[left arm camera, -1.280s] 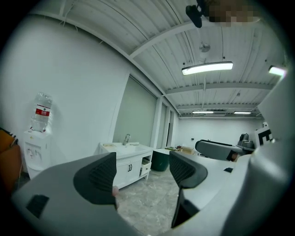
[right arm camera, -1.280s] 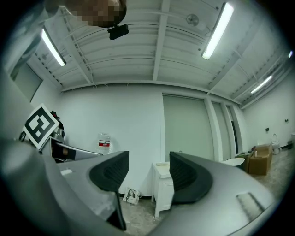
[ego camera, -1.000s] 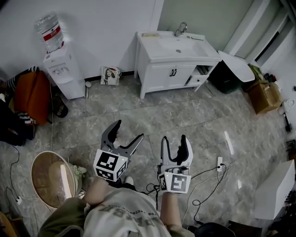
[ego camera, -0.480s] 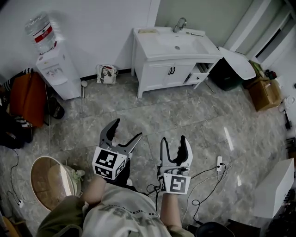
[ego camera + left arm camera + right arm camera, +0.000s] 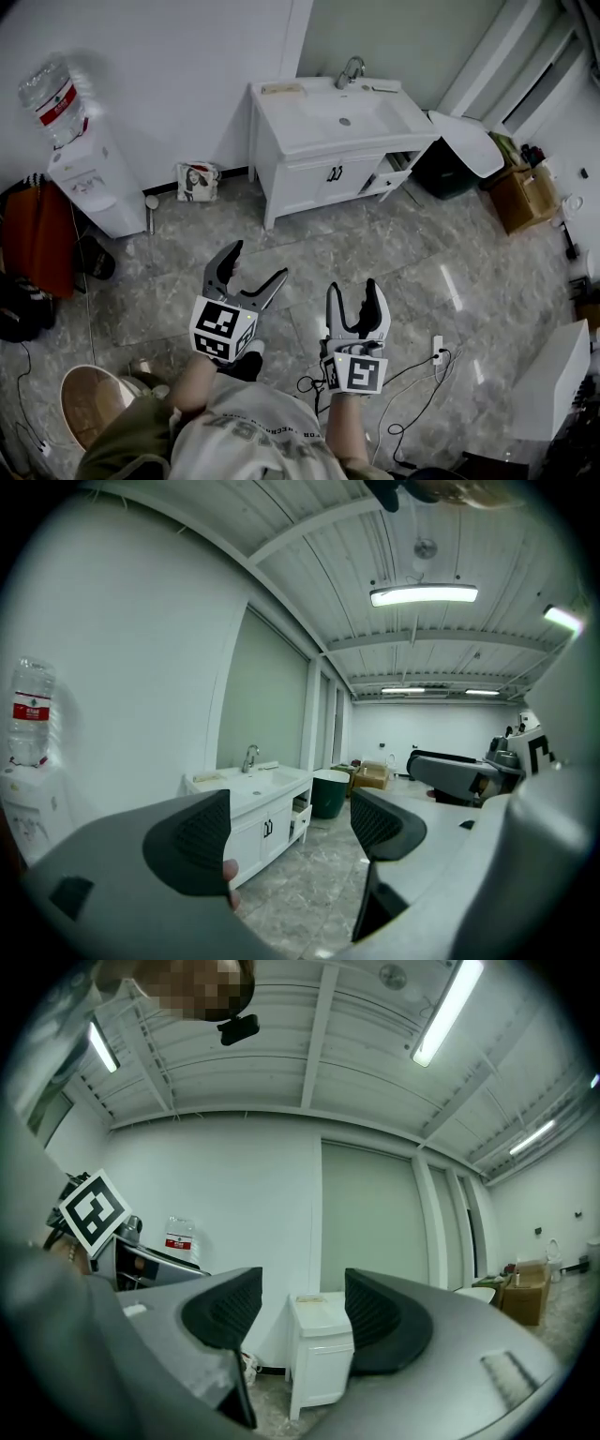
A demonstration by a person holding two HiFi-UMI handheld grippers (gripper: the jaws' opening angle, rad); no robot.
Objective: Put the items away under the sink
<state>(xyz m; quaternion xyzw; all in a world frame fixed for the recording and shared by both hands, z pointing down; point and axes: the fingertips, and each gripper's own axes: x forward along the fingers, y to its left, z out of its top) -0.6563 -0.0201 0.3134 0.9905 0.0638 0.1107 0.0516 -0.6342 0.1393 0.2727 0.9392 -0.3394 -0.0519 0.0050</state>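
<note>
A white sink cabinet with a basin and tap stands against the far wall; its two front doors are closed, and a drawer on its right side hangs open. The cabinet also shows in the left gripper view and the right gripper view. My left gripper is held over the floor, well short of the cabinet, open and empty. To its right is my right gripper, also open with nothing between its jaws.
A water dispenser with a bottle stands at the left wall, a small picture bag beside it. A dark bin and a cardboard box sit right of the cabinet. Cables and a power strip lie on the floor. A round stool is at lower left.
The view has moved closer to the sink cabinet and shifted right; the dispenser and stool slid left. Both grippers stay open and in the same pose.
</note>
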